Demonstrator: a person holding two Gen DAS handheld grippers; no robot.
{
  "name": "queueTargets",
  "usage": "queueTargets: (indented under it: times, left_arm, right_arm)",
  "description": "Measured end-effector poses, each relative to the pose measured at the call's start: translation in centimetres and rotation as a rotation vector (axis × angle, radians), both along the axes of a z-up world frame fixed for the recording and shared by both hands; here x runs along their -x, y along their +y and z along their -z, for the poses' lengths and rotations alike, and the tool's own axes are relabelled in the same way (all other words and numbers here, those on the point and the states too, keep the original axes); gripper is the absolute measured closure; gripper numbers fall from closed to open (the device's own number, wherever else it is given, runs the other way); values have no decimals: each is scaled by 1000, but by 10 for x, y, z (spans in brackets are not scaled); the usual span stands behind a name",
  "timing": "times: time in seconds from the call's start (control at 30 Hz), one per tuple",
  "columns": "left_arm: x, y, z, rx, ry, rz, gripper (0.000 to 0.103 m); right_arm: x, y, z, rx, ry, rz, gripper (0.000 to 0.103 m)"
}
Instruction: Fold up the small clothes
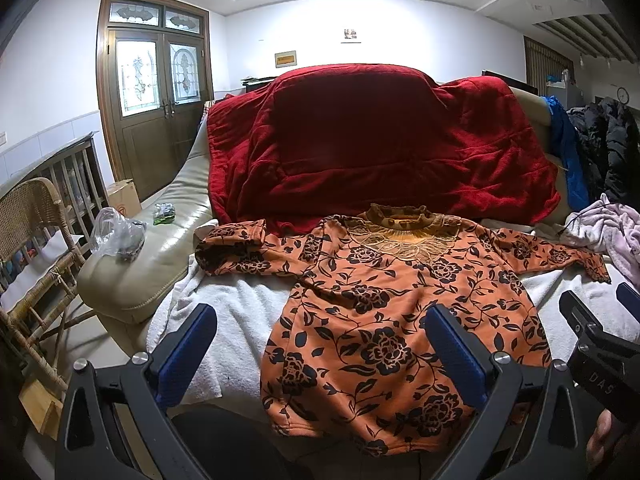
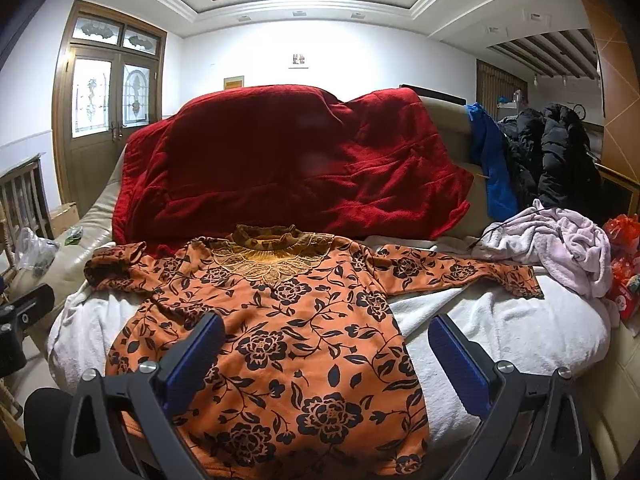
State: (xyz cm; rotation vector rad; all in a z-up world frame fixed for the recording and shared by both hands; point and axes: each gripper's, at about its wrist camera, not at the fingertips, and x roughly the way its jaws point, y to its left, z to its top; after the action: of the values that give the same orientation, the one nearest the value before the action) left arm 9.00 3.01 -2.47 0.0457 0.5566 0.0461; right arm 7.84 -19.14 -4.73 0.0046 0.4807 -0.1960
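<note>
An orange blouse (image 1: 384,320) with black roses and a frilled lace collar is lying face up on the white towel (image 1: 236,308), sleeves spread, just in front of the red blanket (image 1: 360,140). Its hem is running out of sight behind the tools. The left gripper (image 1: 320,348) and right gripper (image 2: 326,354) are hanging spread above it, gripping nothing.

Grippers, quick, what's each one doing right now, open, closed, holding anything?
Left gripper: open, holding nothing, poised above the orange floral top.
Right gripper: open, holding nothing, also above the top.
</note>
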Motion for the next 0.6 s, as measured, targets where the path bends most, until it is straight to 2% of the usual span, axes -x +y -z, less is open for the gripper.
queueTargets:
  times: [0.27, 0.4, 0.5, 0.6]
  left_arm:
    - [-13, -7, 2, -21, 7, 19, 0]
    - [-38, -19, 4, -15, 28, 66, 0]
    - [-71, -27, 9, 36, 92, 132, 0]
    - [-115, -34, 18, 80, 165, 147, 0]
  right_arm:
    - [-9, -17, 2, -2, -2, 33, 0]
    - [-23, -41, -3, -3, -16, 70, 0]
    - [-41, -79, -6, -36, -30, 117, 0]
    - [-61, -140, -7, -141, -46, 166, 0]
